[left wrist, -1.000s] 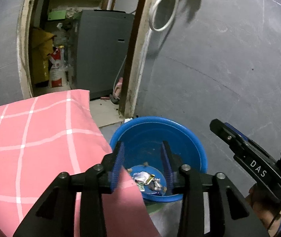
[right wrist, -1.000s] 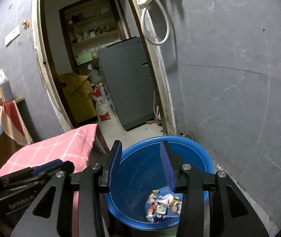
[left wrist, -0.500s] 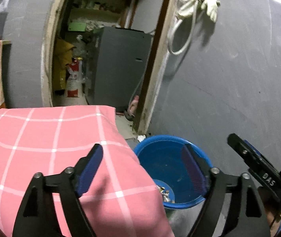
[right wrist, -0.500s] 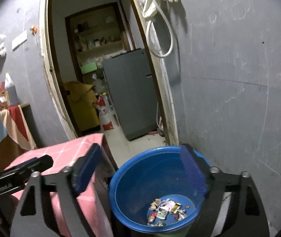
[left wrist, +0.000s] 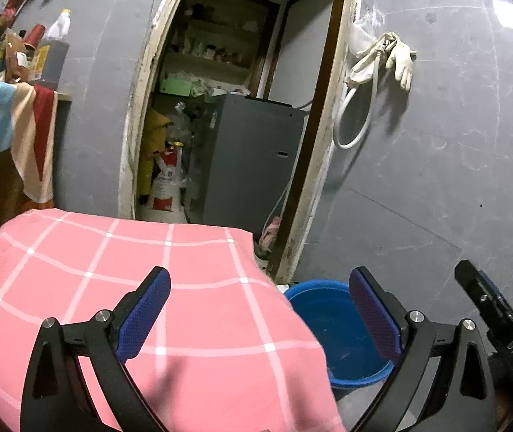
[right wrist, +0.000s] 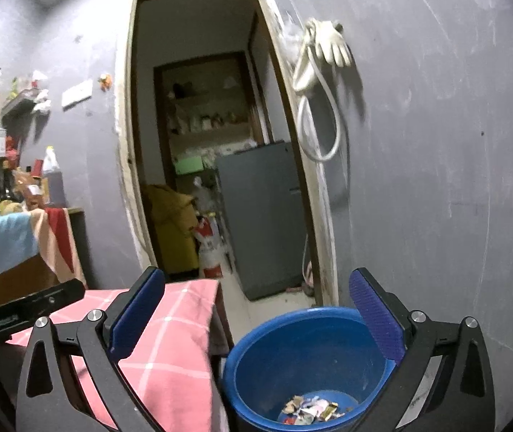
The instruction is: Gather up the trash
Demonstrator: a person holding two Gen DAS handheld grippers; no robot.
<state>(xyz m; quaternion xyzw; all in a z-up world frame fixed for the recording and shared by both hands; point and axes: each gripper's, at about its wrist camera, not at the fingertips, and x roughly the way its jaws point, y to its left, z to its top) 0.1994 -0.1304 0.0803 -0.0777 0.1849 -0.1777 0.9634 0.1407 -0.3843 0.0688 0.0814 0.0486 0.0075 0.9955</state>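
Observation:
A blue plastic basin (right wrist: 303, 363) stands on the floor by the grey wall, with a heap of crumpled wrappers (right wrist: 312, 408) at its bottom. In the left wrist view the same basin (left wrist: 332, 334) shows past the corner of the pink checked cloth. My left gripper (left wrist: 260, 309) hovers over that cloth, its jaws still opening, nothing between them. My right gripper (right wrist: 256, 311) points level above the basin's near rim, its jaws also opening and empty. The right gripper's body (left wrist: 490, 309) shows at the right edge of the left wrist view.
A table under a pink checked cloth (left wrist: 123, 288) stands left of the basin. Behind is an open doorway (right wrist: 202, 144) into a storeroom with a grey fridge (right wrist: 263, 216). A hose and gloves (right wrist: 324, 54) hang on the wall. A cluttered side table (right wrist: 15, 237) stands at the left.
Both grippers' jaws have spread from narrow to wide. Both views have lifted and drawn back from the basin, the left one swinging left over the pink cloth.

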